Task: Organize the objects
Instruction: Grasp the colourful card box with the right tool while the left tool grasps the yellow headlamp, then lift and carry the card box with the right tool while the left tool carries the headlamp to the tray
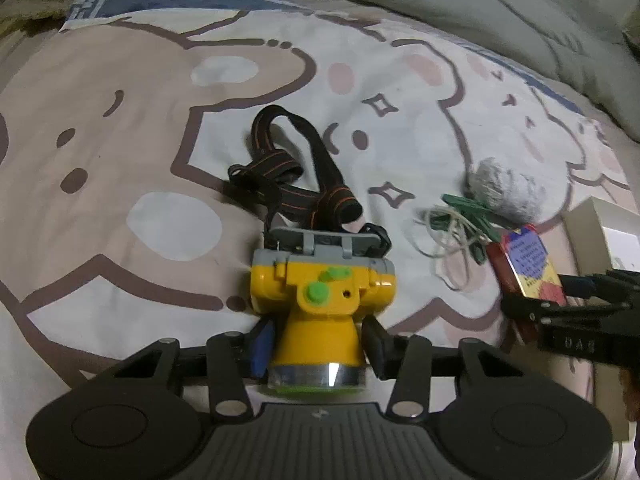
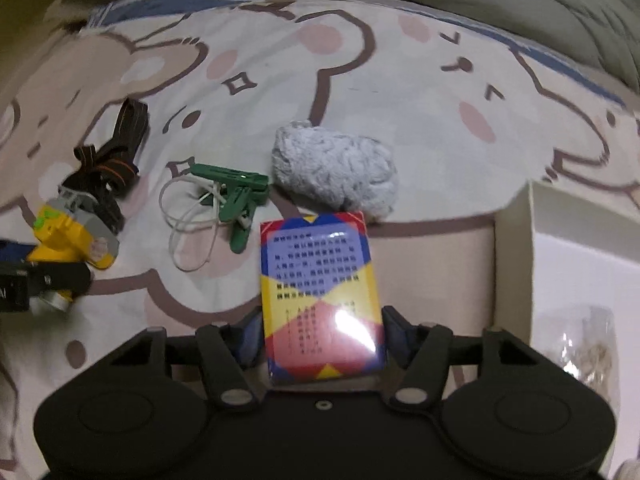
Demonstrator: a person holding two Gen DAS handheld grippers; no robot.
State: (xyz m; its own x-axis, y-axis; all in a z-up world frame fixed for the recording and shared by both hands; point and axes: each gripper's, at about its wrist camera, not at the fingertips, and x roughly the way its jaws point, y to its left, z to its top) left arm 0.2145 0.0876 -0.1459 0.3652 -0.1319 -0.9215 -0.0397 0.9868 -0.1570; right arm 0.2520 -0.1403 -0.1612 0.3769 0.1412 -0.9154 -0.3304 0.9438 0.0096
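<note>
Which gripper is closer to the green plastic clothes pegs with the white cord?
Right. The right gripper, around the colourful printed box, sits just beside the green plastic clothes pegs. The left gripper holds the yellow plastic headlamp, farther away.

Your left gripper [image 1: 318, 346] points steeply downward, its two fingers [image 1: 262, 344] closed against the sides of the yellow headlamp [image 1: 320, 300] at its tapered neck. Your right gripper [image 2: 322, 340] is likewise pitched steeply down, its fingers [image 2: 394, 334] set on either long edge of the card box [image 2: 320, 296], pads touching both sides. In the left wrist view, your right gripper enters from the right edge, well apart from the left one.
</note>
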